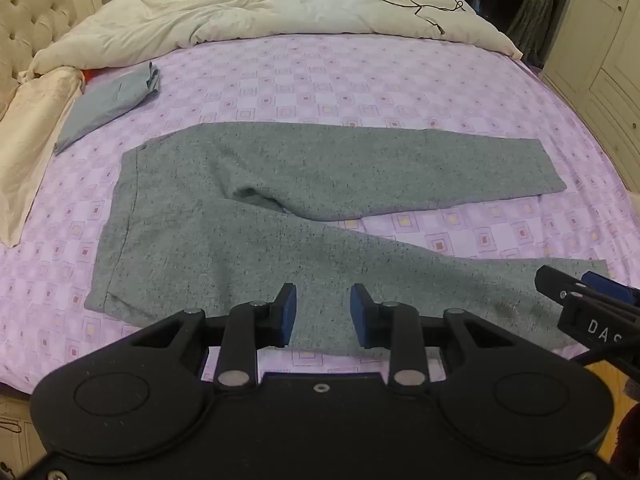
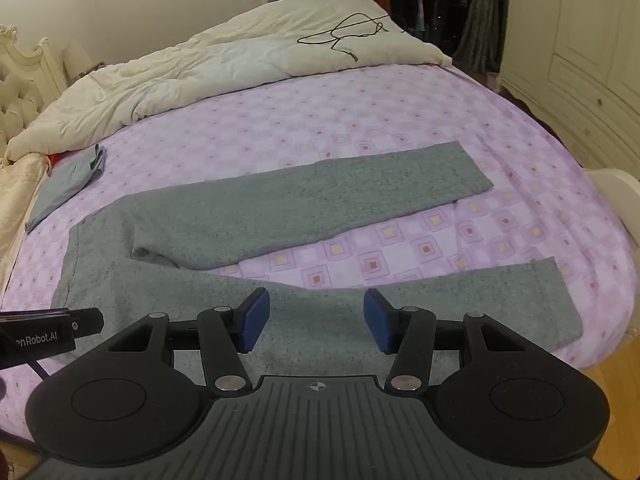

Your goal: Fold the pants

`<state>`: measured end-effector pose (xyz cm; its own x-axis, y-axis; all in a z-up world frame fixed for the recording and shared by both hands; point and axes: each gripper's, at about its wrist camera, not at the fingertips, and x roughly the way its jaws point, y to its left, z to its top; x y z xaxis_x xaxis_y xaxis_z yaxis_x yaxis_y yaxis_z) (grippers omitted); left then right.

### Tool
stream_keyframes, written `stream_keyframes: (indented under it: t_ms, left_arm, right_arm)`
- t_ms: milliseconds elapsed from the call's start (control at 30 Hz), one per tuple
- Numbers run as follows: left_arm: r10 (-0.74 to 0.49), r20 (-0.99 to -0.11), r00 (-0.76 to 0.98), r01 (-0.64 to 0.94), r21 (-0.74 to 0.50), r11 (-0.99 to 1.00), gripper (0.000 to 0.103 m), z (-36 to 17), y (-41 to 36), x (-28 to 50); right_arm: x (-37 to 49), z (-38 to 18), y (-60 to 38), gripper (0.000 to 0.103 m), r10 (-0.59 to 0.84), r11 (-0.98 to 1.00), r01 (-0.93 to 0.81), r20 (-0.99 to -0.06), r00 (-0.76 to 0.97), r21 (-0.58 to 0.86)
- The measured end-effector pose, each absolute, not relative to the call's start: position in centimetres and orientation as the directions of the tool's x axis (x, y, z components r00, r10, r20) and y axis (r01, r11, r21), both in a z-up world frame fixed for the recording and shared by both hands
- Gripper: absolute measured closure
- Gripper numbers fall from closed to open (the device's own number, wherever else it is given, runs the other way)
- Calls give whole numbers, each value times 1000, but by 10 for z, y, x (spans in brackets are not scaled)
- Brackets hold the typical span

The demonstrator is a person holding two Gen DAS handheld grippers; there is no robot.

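Observation:
Grey fleece pants [image 1: 248, 216] lie flat on the purple checked bedsheet, waistband to the left, both legs spread apart to the right. They also show in the right wrist view [image 2: 224, 220]. My left gripper [image 1: 323, 314] is open and empty, hovering over the near leg close to the bed's front edge. My right gripper [image 2: 316, 320] is open and empty, above the near leg further right. The right gripper shows at the right edge of the left wrist view [image 1: 580, 300]. The left gripper shows at the left edge of the right wrist view [image 2: 52, 328].
A folded blue-grey garment [image 1: 108, 108] lies at the far left of the bed. A cream duvet [image 1: 260, 8] with a black cable [image 1: 424, 0] is bunched at the back. A beige pillow [image 1: 28, 136] lies left. White cabinets [image 2: 580, 60] stand to the right.

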<state>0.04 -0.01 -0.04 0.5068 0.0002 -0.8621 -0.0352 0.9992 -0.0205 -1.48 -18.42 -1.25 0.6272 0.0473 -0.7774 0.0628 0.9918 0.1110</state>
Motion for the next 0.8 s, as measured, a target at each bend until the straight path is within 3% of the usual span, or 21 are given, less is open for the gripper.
stream_keyframes:
  t_ms: [800]
  left_arm:
    - [13, -868, 497, -38, -7, 999, 62, -6, 1, -13]
  right_arm:
    - [-24, -15, -187, 52, 64, 987, 78, -783, 619, 142]
